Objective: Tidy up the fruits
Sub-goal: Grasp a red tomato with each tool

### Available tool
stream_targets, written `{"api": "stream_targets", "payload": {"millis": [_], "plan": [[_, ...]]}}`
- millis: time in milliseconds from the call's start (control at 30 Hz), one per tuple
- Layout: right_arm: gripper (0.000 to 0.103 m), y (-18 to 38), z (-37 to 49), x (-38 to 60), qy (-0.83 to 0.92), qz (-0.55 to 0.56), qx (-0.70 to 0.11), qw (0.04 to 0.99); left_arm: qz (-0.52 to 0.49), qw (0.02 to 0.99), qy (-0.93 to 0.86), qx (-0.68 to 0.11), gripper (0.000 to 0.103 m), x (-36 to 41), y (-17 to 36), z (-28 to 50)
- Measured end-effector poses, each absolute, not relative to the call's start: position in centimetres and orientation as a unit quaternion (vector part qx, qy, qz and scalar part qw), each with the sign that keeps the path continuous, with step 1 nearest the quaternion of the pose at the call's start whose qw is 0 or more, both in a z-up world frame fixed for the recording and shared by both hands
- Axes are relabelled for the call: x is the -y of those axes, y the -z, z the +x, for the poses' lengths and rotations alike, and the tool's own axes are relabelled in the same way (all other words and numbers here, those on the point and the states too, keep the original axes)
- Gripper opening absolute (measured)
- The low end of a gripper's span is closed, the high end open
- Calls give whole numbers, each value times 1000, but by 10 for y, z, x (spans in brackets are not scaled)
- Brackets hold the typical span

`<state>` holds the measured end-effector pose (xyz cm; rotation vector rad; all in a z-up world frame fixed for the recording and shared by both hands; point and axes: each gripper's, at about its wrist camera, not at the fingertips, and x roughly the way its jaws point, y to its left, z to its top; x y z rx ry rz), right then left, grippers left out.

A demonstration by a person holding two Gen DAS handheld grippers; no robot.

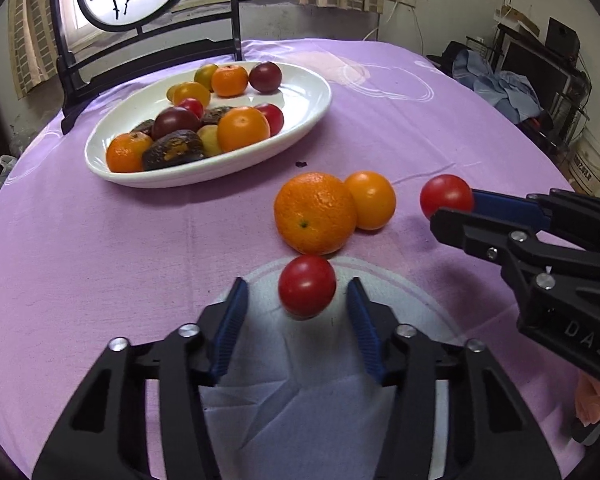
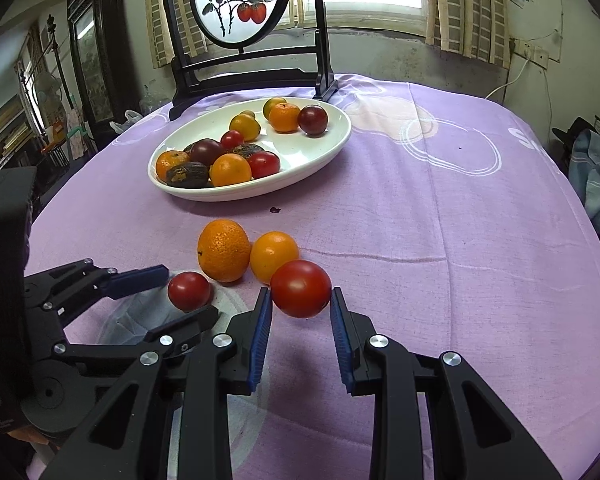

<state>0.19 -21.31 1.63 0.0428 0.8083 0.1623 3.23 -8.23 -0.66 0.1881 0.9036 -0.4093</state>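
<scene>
Left wrist view, nearest first: the left gripper (image 1: pixel 298 304) has a small red tomato (image 1: pixel 307 286) between its blue pads, a gap showing on each side, so nothing is gripped. Just beyond that tomato, touching it, lies a large orange (image 1: pixel 315 213) with a smaller orange fruit (image 1: pixel 372 200) against its right side, and right of the orange the right gripper (image 2: pixel 300 300) is clamped on a second red tomato (image 2: pixel 301 288). Farther behind the orange, toward the left, a white oval plate (image 1: pixel 308 108) holds mixed fruit on the purple tablecloth (image 1: pixel 100 240).
</scene>
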Motion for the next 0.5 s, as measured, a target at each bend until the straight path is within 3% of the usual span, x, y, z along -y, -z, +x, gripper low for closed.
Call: {"api": "stream_targets", "payload": {"millis": [100, 500], "plan": [[30, -17, 2, 213, -79, 21, -392, 916, 85, 876, 202, -430, 26, 81, 6, 33], [30, -21, 2, 214, -71, 26, -384, 920, 45, 889, 194, -411, 26, 56, -22, 35]]}}
